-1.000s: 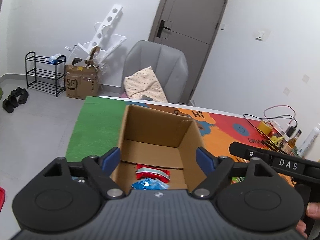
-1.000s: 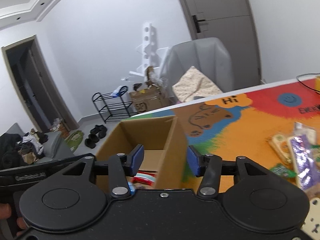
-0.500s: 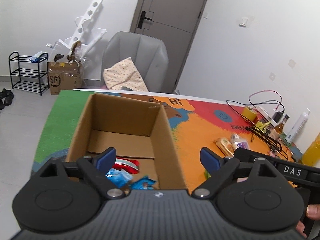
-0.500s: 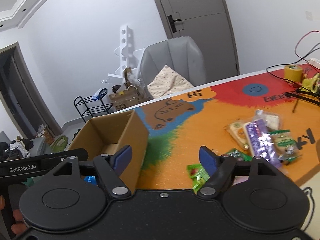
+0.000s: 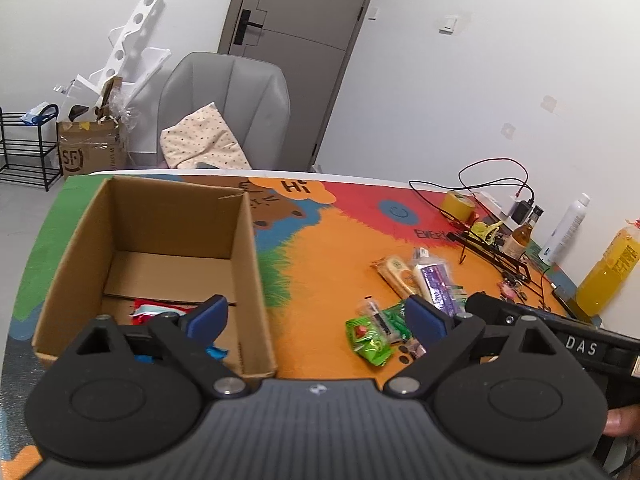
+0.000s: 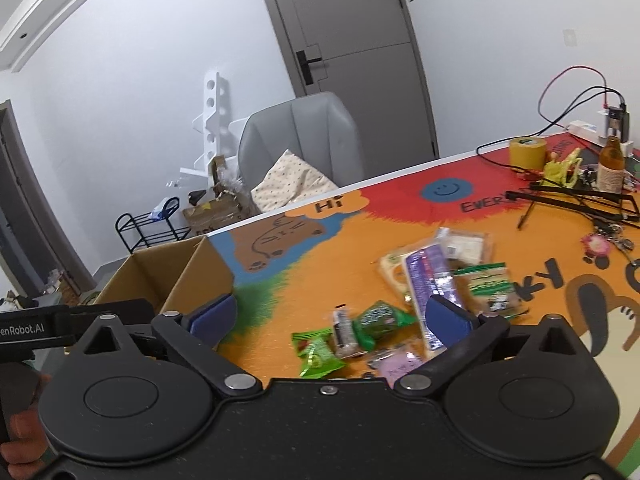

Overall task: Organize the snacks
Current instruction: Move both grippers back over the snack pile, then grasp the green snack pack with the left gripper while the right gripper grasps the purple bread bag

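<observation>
Snacks [image 6: 404,300] in crinkled wrappers, green, purple and pale yellow, lie in a loose heap on the orange part of the painted table [image 6: 320,264]. The heap sits ahead of the right gripper [image 6: 332,320], whose jaws stand wide and hold nothing. The left gripper [image 5: 316,320], also spread wide and bare, hangs above the near right corner of the cardboard box [image 5: 248,264], where red and blue packets [image 5: 154,308] lie.

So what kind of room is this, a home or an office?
Probably a room in a home: a shoe rack by the wall, a grey armchair holding a pillow, and a table with a cartoon mat and snacks.
</observation>
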Motion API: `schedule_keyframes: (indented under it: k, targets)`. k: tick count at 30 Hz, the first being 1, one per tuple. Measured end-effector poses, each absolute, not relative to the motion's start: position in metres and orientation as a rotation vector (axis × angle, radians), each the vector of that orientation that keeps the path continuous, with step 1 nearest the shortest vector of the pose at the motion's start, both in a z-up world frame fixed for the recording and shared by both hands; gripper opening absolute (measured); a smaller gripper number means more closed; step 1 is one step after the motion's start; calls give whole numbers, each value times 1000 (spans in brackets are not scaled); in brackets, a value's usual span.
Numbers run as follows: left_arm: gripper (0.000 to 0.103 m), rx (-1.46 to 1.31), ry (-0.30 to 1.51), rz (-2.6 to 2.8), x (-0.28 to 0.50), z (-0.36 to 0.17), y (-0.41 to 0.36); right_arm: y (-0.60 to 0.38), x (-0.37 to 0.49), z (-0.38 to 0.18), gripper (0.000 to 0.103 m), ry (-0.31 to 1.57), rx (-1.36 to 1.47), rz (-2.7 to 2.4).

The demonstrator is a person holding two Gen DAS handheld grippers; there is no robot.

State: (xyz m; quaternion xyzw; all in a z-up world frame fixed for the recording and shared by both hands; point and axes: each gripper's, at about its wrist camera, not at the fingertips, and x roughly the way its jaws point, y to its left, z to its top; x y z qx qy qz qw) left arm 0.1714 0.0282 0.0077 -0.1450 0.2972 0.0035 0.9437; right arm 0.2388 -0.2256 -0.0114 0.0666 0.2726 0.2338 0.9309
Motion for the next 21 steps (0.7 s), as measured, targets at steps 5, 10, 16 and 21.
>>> schedule_keyframes:
  k: [5,10,16,21]
  targets:
    - [95,-298,611,-6,177,7,19,-241,242,-17,103,550,133,450]
    - [95,-286,609,-21,182,4,6,-257,245,-24,103,549,155,461]
    - [95,-297,610,-36,190,1,-6,-268,249,-32,103,562,130,439]
    - [94,-296,621,-52,199,-5,-16,-275,256,-42,103,587,129,430]
